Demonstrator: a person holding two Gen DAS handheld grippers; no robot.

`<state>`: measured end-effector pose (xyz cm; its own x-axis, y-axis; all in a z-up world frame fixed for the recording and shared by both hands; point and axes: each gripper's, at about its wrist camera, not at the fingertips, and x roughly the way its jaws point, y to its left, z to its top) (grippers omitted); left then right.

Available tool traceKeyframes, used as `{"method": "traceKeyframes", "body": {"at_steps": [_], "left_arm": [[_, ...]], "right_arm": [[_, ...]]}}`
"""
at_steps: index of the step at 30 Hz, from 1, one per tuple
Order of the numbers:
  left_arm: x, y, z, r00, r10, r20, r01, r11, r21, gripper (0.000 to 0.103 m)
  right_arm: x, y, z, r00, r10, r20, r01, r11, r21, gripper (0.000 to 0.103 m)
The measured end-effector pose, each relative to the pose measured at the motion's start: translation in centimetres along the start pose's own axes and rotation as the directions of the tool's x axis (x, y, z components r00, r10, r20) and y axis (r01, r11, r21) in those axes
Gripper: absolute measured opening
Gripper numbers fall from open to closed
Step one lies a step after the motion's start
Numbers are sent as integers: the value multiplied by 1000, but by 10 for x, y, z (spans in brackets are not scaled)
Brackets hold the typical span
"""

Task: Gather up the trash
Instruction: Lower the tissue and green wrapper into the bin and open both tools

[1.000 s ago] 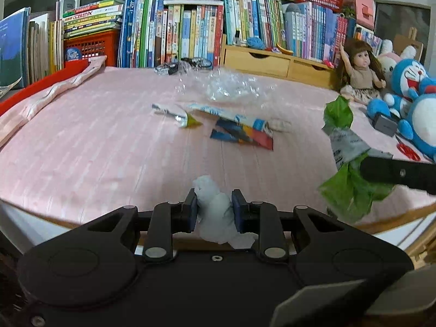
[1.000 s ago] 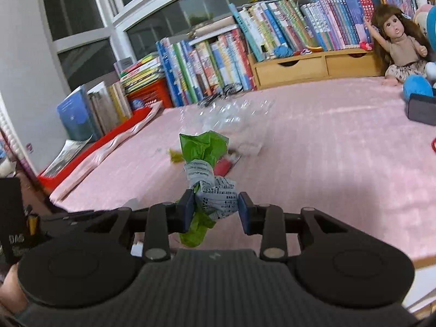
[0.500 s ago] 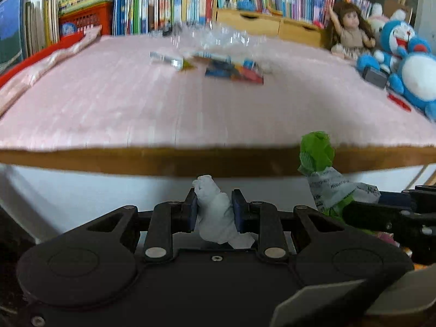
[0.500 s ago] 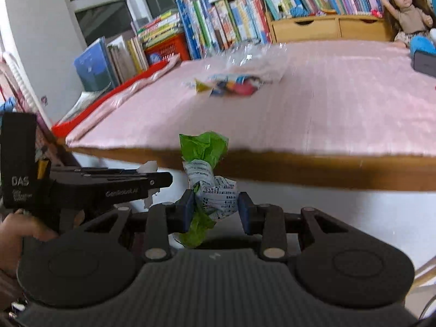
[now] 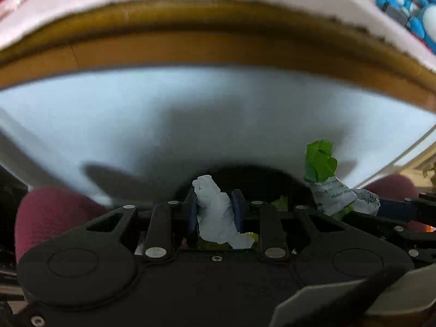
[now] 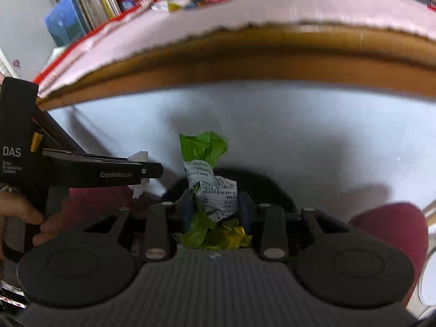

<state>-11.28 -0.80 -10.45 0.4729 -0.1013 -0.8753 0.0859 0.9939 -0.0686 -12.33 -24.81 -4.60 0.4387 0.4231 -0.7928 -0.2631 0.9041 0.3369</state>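
Pink cloth (image 6: 272, 5) covers the wooden table edge (image 5: 218, 46) above me, with a white panel below it. My left gripper (image 5: 215, 212) pinches a crumpled white tissue (image 5: 218, 215) between its blue pads. My right gripper (image 6: 215, 212) clamps a green wrapper with a printed label (image 6: 212, 188). Both hang over a dark round opening (image 6: 261, 185), between my maroon-clad knees (image 5: 51, 215).

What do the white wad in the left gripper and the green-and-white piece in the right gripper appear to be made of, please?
White wad: probably tissue paper, matte, softly crumpled. Green-and-white piece: seemingly thin plastic wrapper film, slightly glossy, sharply creased, with small print on the white part.
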Motion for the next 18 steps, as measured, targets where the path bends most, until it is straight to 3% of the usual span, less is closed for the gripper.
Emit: {"method": "traceKeyframes", "body": {"at_steps": [8, 18], "left_arm": [[23, 0, -11, 995, -6, -98, 7, 1000, 13, 25], [24, -6, -7, 993, -12, -119, 15, 1000, 28, 28]], "right_arm": [[18, 0, -10, 997, -15, -73, 14, 1000, -9, 42], [24, 4, -5, 996, -9, -90, 6, 1000, -23, 45]]}}
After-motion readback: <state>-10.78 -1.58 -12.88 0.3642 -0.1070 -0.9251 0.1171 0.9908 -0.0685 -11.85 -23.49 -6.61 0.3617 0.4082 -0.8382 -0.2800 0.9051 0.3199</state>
